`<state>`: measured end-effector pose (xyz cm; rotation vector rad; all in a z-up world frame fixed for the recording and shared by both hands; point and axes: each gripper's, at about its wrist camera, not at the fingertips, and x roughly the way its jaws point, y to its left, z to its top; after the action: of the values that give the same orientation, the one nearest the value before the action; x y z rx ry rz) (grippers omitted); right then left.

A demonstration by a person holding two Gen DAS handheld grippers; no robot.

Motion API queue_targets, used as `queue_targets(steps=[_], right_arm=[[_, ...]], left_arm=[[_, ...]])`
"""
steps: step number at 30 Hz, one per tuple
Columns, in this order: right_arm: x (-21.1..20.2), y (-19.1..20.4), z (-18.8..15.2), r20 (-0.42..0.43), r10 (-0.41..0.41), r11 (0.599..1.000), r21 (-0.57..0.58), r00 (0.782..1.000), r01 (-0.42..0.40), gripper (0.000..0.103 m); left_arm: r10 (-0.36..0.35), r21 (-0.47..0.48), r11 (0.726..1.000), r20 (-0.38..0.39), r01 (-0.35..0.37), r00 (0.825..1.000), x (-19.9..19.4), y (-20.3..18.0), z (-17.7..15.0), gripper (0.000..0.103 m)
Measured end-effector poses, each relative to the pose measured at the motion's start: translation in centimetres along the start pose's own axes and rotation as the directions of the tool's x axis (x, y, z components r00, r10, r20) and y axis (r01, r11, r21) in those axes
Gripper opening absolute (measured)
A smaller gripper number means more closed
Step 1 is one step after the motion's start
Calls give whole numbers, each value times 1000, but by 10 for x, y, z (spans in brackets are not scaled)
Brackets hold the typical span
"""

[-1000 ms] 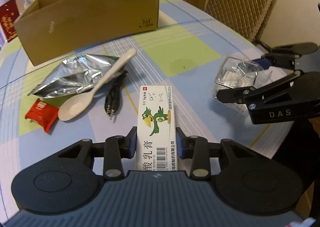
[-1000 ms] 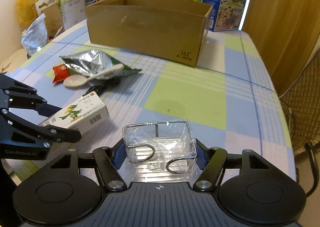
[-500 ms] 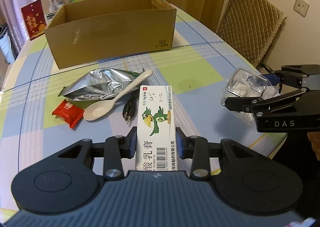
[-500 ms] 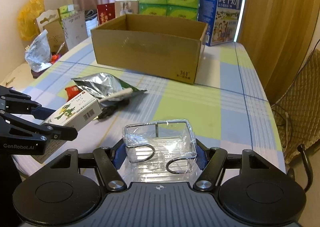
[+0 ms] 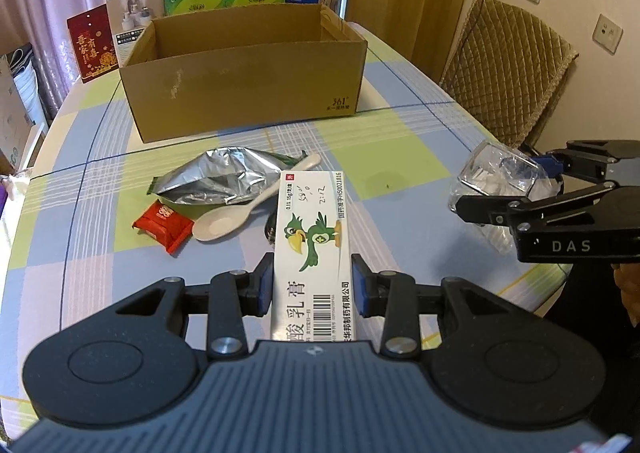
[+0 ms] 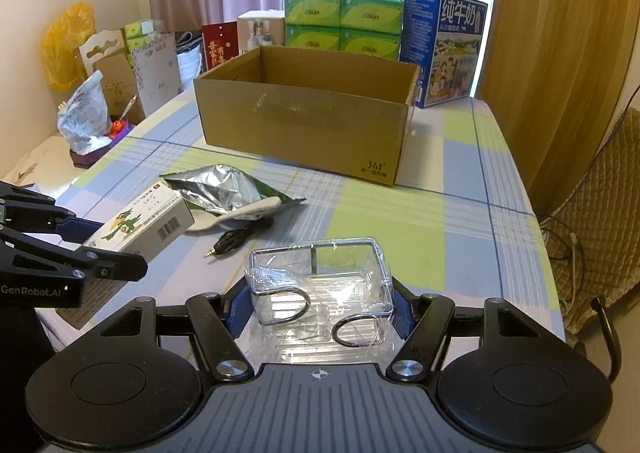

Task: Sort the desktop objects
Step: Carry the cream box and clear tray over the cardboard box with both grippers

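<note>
left wrist view: past the checked worktop [image 5: 400,125] and open cardboard box [image 5: 248,85], the left gripper [image 5: 312,285] has its jaws pinching the ointment carton [image 5: 314,237] lengthwise between them; the right gripper [image 6: 318,303] has its jaws clamped on the wrapped clear holder [image 6: 320,285].

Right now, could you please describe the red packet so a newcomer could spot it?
Start at the open cardboard box. In front of it lies a crumpled silver foil bag; the red packet sits beside the white spoon. It is the only red item there.
</note>
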<state>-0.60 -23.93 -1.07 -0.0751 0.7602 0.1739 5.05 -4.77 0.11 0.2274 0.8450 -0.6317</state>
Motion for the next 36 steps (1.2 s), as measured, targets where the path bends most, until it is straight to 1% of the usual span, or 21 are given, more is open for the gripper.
queue_targets(steps=[5,8,12,17,22,27,29,32,36], right_arm=[[-4,-6,19,23,-2,1000,5,1000,2,64],[-5,-12,37,40,-6,1000,5,999,6,64],[-3,-22,67,64,-2,1000,11,998,1,64],[8,-36,109,83,16,1000,14,996,-17,64],[30,-49,150,89,22,1000,9,996,-23,64],[55,-57,189,90,44,999,3,995,-45,64],[69,-61,204,83,48,999,5,995,-48,64],[88,-68,223,79,47,999,18,996,-49,64],[111,-76,246,71,61,997,36,996,-63,64]], left_arm=[[17,4,1000,25,-17,1000,-5,12,20,33],[24,14,1000,41,-24,999,-7,21,38,33],[27,34,999,69,-29,997,-7,32,68,33],[11,41,999,90,-15,996,1,47,109,33],[3,38,999,104,-7,995,15,64,150,33],[7,43,999,102,-11,995,32,81,191,33],[-1,33,999,96,-2,995,41,89,207,33],[17,40,999,91,-21,996,57,98,231,33],[16,14,1000,76,-17,997,81,116,254,33]])
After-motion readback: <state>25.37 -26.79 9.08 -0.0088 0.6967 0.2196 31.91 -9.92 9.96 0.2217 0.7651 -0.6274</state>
